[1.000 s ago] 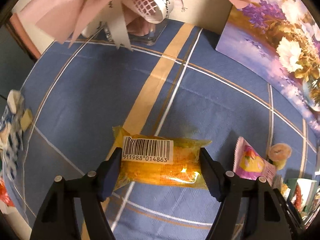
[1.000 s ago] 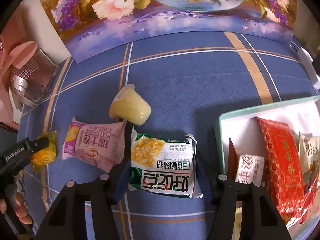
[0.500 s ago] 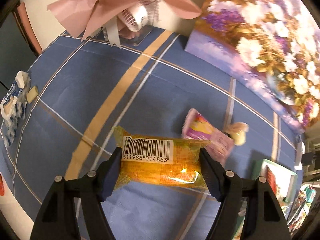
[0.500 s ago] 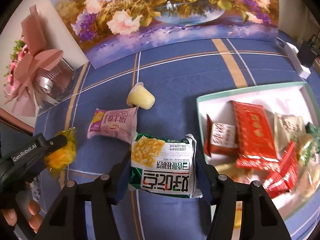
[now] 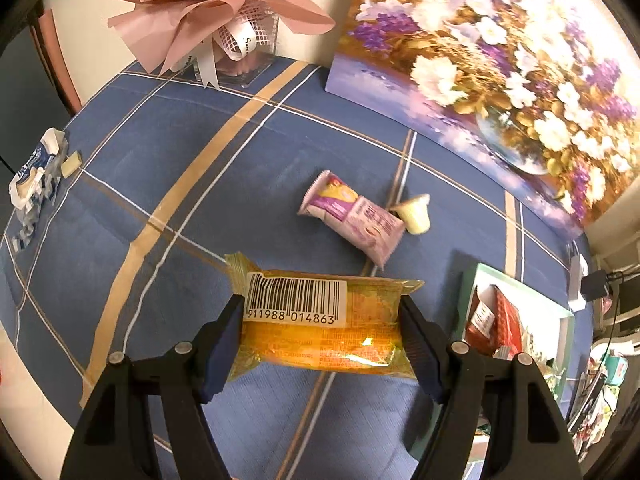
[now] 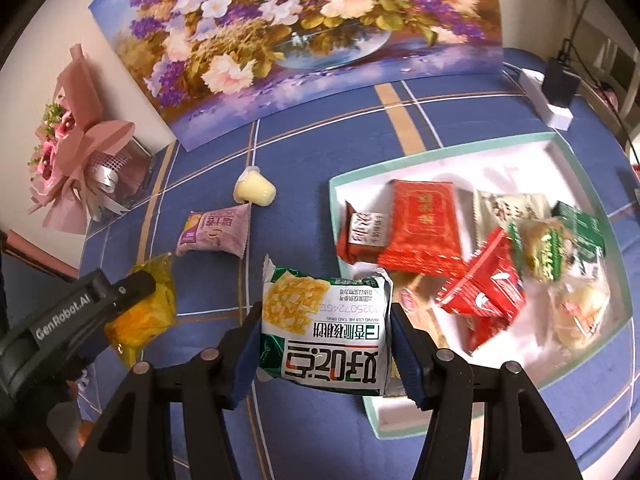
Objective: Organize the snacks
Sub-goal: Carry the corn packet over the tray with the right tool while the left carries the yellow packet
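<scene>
**Snack positions, both packets lifted**

You hold a yellow-orange clear-film snack packet with barcode label (image 5: 320,320) crosswise, above the cloth. Your green-and-white foil packet printed with yellow pieces (image 6: 326,330) hangs at the white, mint-rimmed tray's (image 6: 440,156) near corner. The pink-purple wrapped cake (image 6: 216,232) and the pale yellow jelly cup (image 6: 256,190), tipped over, lie just beside each other on the cloth. Red, white and green packets are heaped in the tray.

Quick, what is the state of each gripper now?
Left gripper: closed on the yellow snack packet.
Right gripper: closed on the green and white snack packet.
</scene>
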The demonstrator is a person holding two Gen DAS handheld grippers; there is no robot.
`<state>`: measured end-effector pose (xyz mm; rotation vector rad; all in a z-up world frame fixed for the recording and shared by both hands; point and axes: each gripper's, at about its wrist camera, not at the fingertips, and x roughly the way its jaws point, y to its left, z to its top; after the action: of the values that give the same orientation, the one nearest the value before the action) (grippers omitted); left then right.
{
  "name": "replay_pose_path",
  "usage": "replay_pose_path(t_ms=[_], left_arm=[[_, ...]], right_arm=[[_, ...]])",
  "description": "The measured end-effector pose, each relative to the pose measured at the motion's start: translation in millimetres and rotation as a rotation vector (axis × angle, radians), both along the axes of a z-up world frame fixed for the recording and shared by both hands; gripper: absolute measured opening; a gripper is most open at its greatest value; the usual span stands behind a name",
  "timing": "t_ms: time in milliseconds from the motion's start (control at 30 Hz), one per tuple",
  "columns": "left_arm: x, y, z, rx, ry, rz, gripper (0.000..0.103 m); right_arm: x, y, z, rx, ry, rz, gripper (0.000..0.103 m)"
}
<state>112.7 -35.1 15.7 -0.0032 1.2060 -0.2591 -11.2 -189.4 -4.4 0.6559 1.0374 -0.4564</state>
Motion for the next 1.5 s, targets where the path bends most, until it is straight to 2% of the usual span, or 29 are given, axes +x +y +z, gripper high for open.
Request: replay_pose_path(t_ms=[167,500,767,1000,1500], left_arm=[[-19,-4,3,-0.01,-0.005,0.0,0.076],[-50,-29,6,-0.014,-0.027,-0.082,0.076],[-63,-45,11,-0.003,-0.047,-0.14,0.076],[-79,-71,9,0.002,-0.046,-0.227,0.076],[-96,-131,5,-0.016,-0.081,-0.371,0.076]], right_arm=[[-16,-2,3,-0.012,0.002,-0.01,0.062],[-43,-11,8,-0.01,-0.013,-0.048,0.062],[-68,-46,14,-0.004,-0.022,-0.14,0.062],[-95,-85,11,-0.01,-0.003,-0.258,0.062],[-116,-126,4,-0.003,-0.006,-0.353,0.062]])
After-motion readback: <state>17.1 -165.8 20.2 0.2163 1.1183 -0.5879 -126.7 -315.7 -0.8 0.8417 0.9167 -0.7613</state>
